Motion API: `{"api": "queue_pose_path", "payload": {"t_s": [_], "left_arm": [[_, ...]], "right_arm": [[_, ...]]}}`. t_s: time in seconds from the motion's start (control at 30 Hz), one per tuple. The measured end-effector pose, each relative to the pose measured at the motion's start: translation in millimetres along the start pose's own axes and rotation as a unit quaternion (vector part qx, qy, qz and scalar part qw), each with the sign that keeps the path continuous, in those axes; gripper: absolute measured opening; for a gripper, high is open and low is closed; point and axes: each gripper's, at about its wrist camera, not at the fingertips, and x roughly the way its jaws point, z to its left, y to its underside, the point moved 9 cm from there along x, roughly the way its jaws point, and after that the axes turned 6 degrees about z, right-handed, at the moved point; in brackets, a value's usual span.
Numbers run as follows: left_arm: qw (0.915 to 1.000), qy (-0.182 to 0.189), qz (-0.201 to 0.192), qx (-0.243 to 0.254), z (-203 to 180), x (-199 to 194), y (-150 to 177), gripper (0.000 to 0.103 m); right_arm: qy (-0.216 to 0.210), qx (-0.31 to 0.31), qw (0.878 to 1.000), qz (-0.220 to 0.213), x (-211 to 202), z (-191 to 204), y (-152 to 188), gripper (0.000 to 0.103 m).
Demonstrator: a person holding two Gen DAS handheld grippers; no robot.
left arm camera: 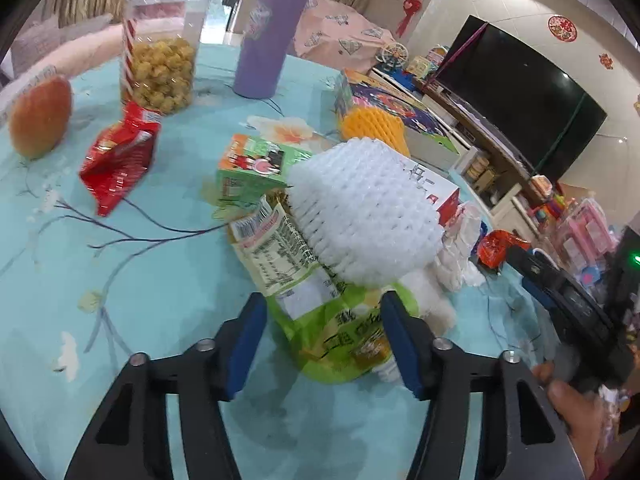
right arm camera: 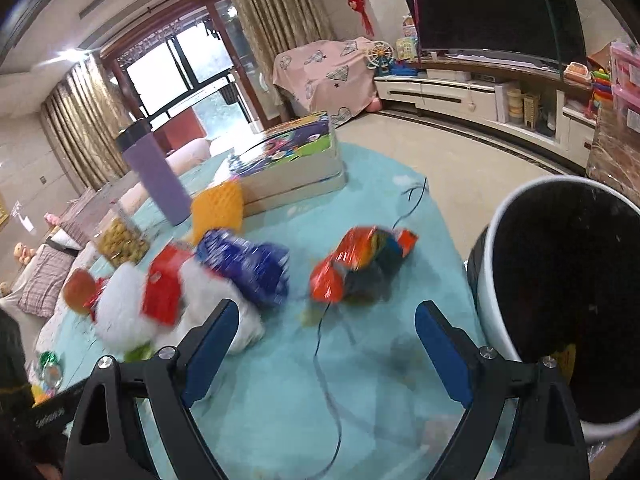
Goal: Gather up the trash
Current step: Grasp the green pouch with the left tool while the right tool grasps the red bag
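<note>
Left claw point(left arm camera: 324, 334) half-spread, astride green wrapper point(left arm camera: 340, 340) on tabletop point(left arm camera: 120, 280), pads apparently not pressing. Right claw point(right arm camera: 326, 338) spread wide, empty, beside bin point(right arm camera: 560, 300); orange wrapper point(right arm camera: 360, 264) ahead.

A large dark television point(right arm camera: 492, 8) is seen at upper right above a white low cabinet point(right arm camera: 452, 94). Daylight is admitted through a curtained window point(right arm camera: 180, 72) at upper left; a pale floor point(right arm camera: 460, 168) is shown.
</note>
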Motion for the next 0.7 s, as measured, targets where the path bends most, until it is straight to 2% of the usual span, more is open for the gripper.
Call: {"api": "queue_pose_path", "payload": {"t_s": [0.07,0.13,0.17,0.2,0.3,0.33,0.37,0.43,0.7], "left_arm": [[1.0,0.009,0.0,0.001,-2,6,-3,0.034],[0.9999,0.012,0.001,0.006,-3,10,-4,0.026],[0.9999,0.015,0.0,0.006,-2,12,-6,0.021],[0.9999,0.014,-0.001,0.006,-2,12,-6,0.021],[0.9997,0.025,-0.002,-0.002,3,12,-6,0.013],[0.9996,0.029,-0.002,-0.004,4,12,-6,0.011],[0.9995,0.03,-0.002,-0.005,5,11,-6,0.008],[0.9996,0.027,-0.007,0.003,5,6,-4,0.003],[0.999,0.03,-0.012,0.029,6,-25,14,0.002]], "right_arm": [[0.012,-0.002,1.0,0.002,11,-1,-7,0.09],[0.022,-0.008,1.0,0.012,24,-4,-11,0.087],[0.031,-0.014,0.999,0.017,28,-5,-11,0.081],[0.043,-0.022,0.999,0.017,32,-7,-14,0.077],[0.057,-0.018,0.998,0.011,32,-16,-20,0.045],[0.045,-0.016,0.999,0.011,30,-18,-22,0.02],[0.033,-0.011,0.999,0.02,31,-19,-21,0.015],[0.025,-0.006,0.999,0.024,30,-21,-19,0.015],[-0.008,-0.008,1.0,0.003,-5,-8,-5,0.012]]}}
